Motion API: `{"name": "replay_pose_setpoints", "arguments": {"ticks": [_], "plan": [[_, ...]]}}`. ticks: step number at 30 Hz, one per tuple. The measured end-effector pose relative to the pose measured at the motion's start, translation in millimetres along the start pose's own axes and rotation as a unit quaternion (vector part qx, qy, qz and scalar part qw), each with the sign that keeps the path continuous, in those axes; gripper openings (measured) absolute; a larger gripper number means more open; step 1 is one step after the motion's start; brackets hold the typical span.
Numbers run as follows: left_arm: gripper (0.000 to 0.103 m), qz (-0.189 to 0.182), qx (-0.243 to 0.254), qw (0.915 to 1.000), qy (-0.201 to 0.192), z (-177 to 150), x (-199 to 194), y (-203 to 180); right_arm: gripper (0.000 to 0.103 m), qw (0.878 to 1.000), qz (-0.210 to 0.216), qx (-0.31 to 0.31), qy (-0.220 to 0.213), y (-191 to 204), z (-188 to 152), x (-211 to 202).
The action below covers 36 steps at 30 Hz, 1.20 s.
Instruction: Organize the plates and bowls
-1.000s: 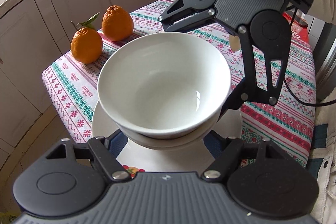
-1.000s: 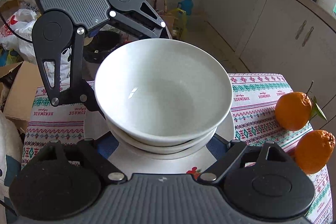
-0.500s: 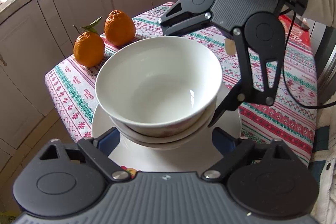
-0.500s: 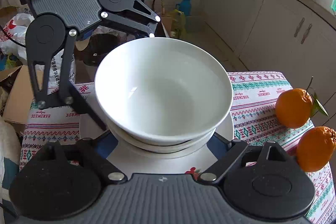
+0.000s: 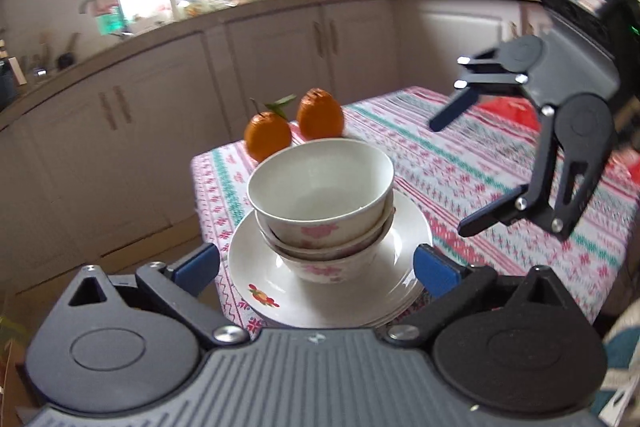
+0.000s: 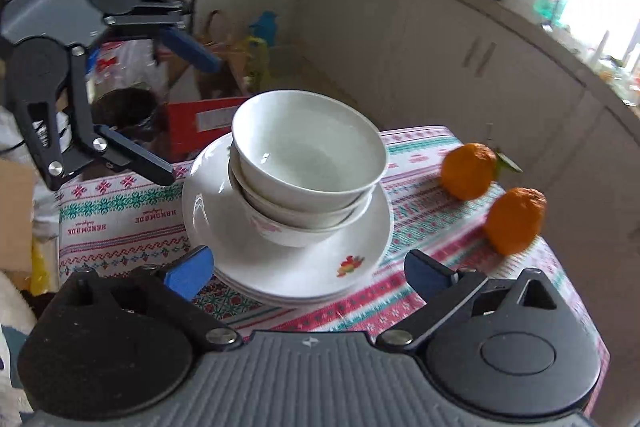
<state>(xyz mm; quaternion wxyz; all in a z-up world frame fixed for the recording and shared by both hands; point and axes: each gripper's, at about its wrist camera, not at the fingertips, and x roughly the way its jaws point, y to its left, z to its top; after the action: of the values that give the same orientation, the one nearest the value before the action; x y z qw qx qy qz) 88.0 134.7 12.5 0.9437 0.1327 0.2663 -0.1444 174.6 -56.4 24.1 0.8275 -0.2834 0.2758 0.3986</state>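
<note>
Three white bowls (image 5: pixel 320 187) with pink flower prints sit nested on a stack of white plates (image 5: pixel 272 287) near the table's corner. The same bowls (image 6: pixel 308 155) and plates (image 6: pixel 288 267) show in the right wrist view. My left gripper (image 5: pixel 316 267) is open and empty, drawn back from the stack, its blue fingertips either side of the plates. My right gripper (image 6: pixel 310 273) is open and empty, also back from the stack. Each gripper shows in the other's view, raised above the table: the right gripper (image 5: pixel 452 171), the left gripper (image 6: pixel 188 115).
Two oranges (image 5: pixel 296 131) lie on the patterned tablecloth (image 5: pixel 480 179) beyond the stack, near the table edge; they also show in the right wrist view (image 6: pixel 492 195). Kitchen cabinets (image 5: pixel 160 147) run behind. A red box (image 6: pixel 200 123) and bags stand on the floor.
Both grippers have pulled back and up from the bowls, which now sit free on the plates. The top bowl was between the jaws before; now the grippers are clear of the stack.
</note>
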Motion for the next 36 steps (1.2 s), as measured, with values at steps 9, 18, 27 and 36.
{"name": "replay_pose_setpoints", "arguments": {"ticks": [9, 18, 27, 36], "plan": [[0.102, 0.089, -0.111, 0.9892, -0.036, -10.9, -22.0, -49.2, 0.103, 0.97, -0.13, 0.204, -0.002, 18.4, -30.3, -45.1], [0.102, 0.147, -0.186, 0.9712, -0.019, -4.7, -32.3, -64.2, 0.103, 0.948, -0.171, 0.266, -0.028, 36.9, -47.7, -80.1], [0.102, 0.16, -0.19, 0.9685, -0.015, -5.9, -48.9, -78.1, 0.103, 0.944, -0.191, 0.269, -0.033, 47.5, -45.9, -89.5], [0.102, 0.164, -0.199, 0.9661, -0.012, -4.5, -49.7, -83.5, 0.103, 0.94, -0.202, 0.274, -0.036, 47.9, -46.1, -91.4]]}}
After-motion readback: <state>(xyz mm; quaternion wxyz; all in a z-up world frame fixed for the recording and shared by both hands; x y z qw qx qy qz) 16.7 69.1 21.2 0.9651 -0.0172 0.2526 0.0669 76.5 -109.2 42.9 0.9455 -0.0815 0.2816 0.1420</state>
